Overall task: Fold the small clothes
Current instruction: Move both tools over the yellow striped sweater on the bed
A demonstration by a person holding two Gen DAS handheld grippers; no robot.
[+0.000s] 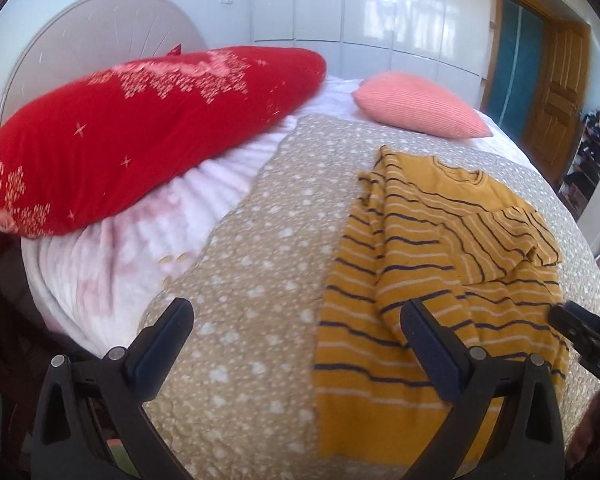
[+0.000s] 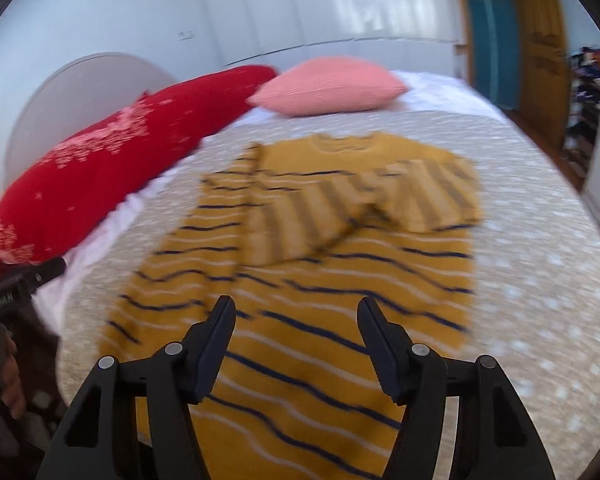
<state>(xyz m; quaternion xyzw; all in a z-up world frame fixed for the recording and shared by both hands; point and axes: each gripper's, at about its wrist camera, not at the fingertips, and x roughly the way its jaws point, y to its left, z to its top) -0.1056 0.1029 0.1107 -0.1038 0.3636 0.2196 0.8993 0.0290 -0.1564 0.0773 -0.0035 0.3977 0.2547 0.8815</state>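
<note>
Your right gripper [image 2: 296,340] hangs with its jaws spread wide and empty just above the near hem of the yellow striped sweater [image 2: 312,280], and your left gripper [image 1: 296,340], equally wide and empty, sits off the sweater's left edge over the dotted beige bedspread [image 1: 240,240]; that looks like a stance for taking the bottom corners together. The sweater lies flat on the bedspread with both sleeves crossed over its chest, so judging by that the side folds are done and the hem-to-collar fold remains. Beyond the sweater's collar lies the pink cushion [image 2: 328,86], and left of it the red pillow [image 1: 140,128], both clear of your working space.
</note>
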